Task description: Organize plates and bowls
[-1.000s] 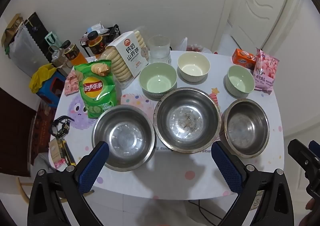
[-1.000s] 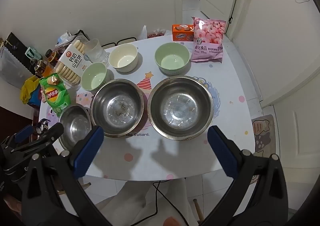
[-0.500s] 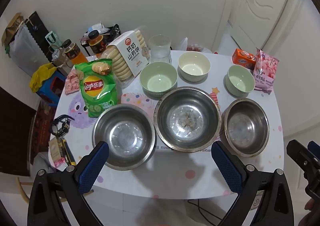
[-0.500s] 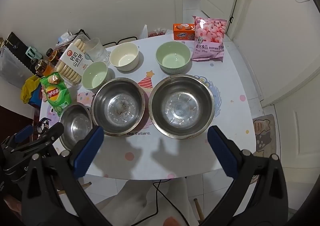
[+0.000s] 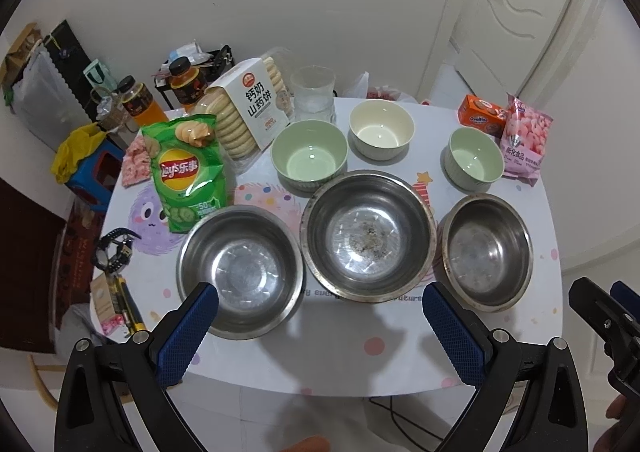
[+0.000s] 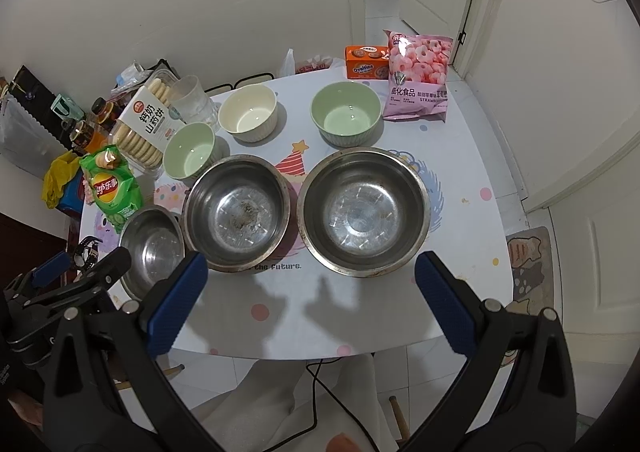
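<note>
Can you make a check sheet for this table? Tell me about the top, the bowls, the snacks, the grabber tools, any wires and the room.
Surface: round table with a cartoon-print cover; near edge bare.
Job's things: three steel bowls in a front row, the middle one with specks inside; behind them two green bowls and a cream bowl. No plates seen.
Clutter: chips bag, biscuit box, pink snack bag, orange box, clear glass, watch.
Grippers: left tool and right tool both open, holding nothing.
Cables: a black cable under the table.
Surroundings: white walls, white door.
</note>
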A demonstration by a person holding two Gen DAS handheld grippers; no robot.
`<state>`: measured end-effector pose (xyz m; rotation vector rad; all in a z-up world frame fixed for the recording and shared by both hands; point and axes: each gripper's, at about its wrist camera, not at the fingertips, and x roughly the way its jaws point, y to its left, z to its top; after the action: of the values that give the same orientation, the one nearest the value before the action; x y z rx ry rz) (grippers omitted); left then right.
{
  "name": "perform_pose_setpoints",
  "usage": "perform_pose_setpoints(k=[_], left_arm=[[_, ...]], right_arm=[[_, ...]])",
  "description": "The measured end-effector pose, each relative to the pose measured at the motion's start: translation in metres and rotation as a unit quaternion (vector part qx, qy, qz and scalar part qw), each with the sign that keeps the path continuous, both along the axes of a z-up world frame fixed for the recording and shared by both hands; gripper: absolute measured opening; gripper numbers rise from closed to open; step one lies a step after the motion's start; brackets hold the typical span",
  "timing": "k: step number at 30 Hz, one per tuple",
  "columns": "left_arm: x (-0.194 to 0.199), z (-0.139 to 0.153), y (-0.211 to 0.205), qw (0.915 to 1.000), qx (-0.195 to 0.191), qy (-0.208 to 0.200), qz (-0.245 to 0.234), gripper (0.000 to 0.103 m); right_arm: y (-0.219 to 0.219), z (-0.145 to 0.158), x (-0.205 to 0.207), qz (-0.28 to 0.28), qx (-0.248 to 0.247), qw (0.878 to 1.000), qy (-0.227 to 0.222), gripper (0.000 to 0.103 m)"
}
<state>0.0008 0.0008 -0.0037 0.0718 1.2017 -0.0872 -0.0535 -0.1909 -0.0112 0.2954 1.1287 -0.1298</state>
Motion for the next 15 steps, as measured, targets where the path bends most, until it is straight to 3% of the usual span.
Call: perform_pose_setpoints(k=[11, 15], left_arm=[[0.006, -0.003, 0.000, 0.9993, -0.008, -0.014, -0.035, 0.103], [0.011, -0.012, 0.011, 0.9981, -0.044, -0.006, -0.042, 0.103]], right_arm=[[-0.002, 0.001, 0.007, -0.023, 0.010, 1.000, -0.004, 0.103], [-0.005, -0.001, 0.008, -0.039, 0.036, 0.998, -0.015, 0.103]])
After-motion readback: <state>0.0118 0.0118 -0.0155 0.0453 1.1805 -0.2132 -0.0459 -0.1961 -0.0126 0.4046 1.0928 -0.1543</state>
